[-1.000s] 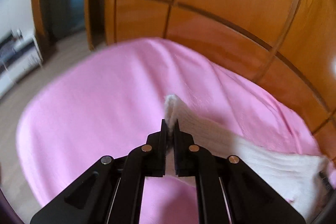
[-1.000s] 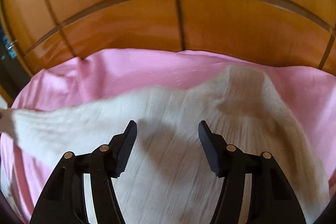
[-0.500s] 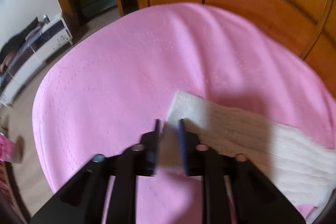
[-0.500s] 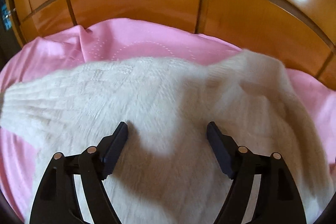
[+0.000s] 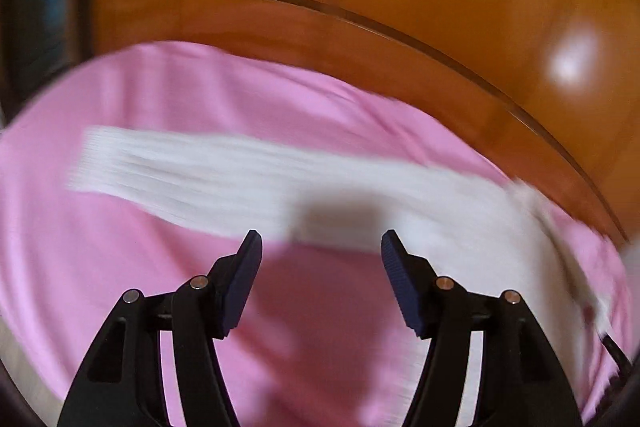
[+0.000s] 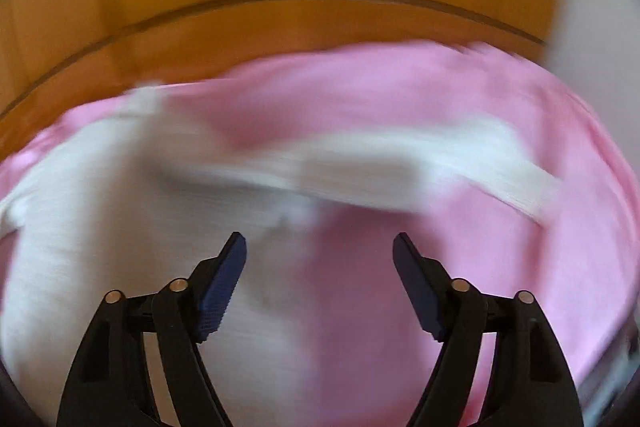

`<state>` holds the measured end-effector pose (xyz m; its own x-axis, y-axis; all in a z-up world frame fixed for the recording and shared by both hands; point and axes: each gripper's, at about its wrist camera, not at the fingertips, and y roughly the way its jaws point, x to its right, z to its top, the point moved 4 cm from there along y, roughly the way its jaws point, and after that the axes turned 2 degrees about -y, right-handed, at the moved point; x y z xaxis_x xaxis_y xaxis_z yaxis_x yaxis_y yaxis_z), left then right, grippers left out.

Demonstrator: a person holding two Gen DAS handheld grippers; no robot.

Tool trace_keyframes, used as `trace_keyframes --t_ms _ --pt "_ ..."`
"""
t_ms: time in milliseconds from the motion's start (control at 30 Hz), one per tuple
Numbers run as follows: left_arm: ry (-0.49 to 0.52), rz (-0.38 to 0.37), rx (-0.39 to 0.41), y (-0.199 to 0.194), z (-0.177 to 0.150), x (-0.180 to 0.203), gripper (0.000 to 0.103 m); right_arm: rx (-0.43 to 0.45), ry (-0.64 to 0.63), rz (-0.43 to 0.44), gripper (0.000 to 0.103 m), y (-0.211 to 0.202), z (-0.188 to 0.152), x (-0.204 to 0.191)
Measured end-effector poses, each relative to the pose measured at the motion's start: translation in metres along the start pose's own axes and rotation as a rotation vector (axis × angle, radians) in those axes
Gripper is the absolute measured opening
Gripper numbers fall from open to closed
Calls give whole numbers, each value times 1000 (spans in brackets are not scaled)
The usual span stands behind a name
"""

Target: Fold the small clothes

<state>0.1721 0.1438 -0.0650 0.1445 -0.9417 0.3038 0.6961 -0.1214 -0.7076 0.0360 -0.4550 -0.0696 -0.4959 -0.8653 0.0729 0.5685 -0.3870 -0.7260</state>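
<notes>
tongs (image 5: pixel 321 241) over blurred white knitted sweater (image 5: pixel 224 183).

No readable text, label, brand, number or sign anywhere in either blurred wrist view.

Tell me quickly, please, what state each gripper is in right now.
Left gripper: open, jaws just opened, holding nothing; the white sweater lies beyond its tips.
Right gripper: open, jaws just narrowed slightly, holding nothing.
</notes>
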Motion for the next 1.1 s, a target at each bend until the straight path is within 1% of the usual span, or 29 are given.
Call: trace_keyframes --t_ms 33,100,133,200,267,333,400,500,533,567,600,633,667,700,733,767,867,967,1000,1100 --pt "53 -46 -37 6 -11 29 62 -12 47 -30 67 4 -4 26" --pt "139 -109 -85 13 -30 71 62 -21 153 -76 61 11 -7 76" --pt "197 -154 -124 20 -40 98 62 -21 191 -82 58 14 -7 92" --pt "280 -199 -171 25 -58 139 62 -14 220 -96 57 26 -1 110" --pt "379 -245 -219 32 -76 179 62 -9 185 -119 55 36 8 117" --pt "442 -277 -253 33 -89 209 62 -12 126 -129 55 51 17 114" --pt "482 -310 -284 37 -96 235 62 -24 57 -155 55 66 26 116" --pt "543 -346 -313 43 -109 273 62 -60 -2 -177 55 88 32 120" --pt "570 -358 -320 46 -114 288 62 -74 -22 -209 55 95 33 123" --pt "582 -363 -324 49 -115 295 62 -88 -36 -238 53 101 33 126" --pt "601 -377 -334 53 -118 308 62 -106 -42 -238 46 109 32 129" --pt "616 -387 -340 56 -122 318 62 -116 -43 -228 31 114 31 132" --pt "629 -389 -341 58 -125 325 62 -115 -59 -244 15 115 31 133" --pt "637 -391 -343 61 -126 332 62 -121 -66 -252 6 116 31 134" --pt "646 -403 -355 63 -127 341 62 -125 -53 -236 6 114 35 136" --pt "648 -410 -365 67 -129 348 62 -110 -45 -216 5 104 36 135" --pt "661 -426 -385 73 -133 362 62 -25 -72 -186 4 59 45 128" --pt "678 -427 -386 84 -136 379 62 86 -81 -160 4 0 62 127" --pt "681 -428 -383 87 -136 384 62 131 -83 -152 4 -27 66 127" --pt "674 -435 -396 95 -137 394 62 228 -73 -145 4 -89 76 129"
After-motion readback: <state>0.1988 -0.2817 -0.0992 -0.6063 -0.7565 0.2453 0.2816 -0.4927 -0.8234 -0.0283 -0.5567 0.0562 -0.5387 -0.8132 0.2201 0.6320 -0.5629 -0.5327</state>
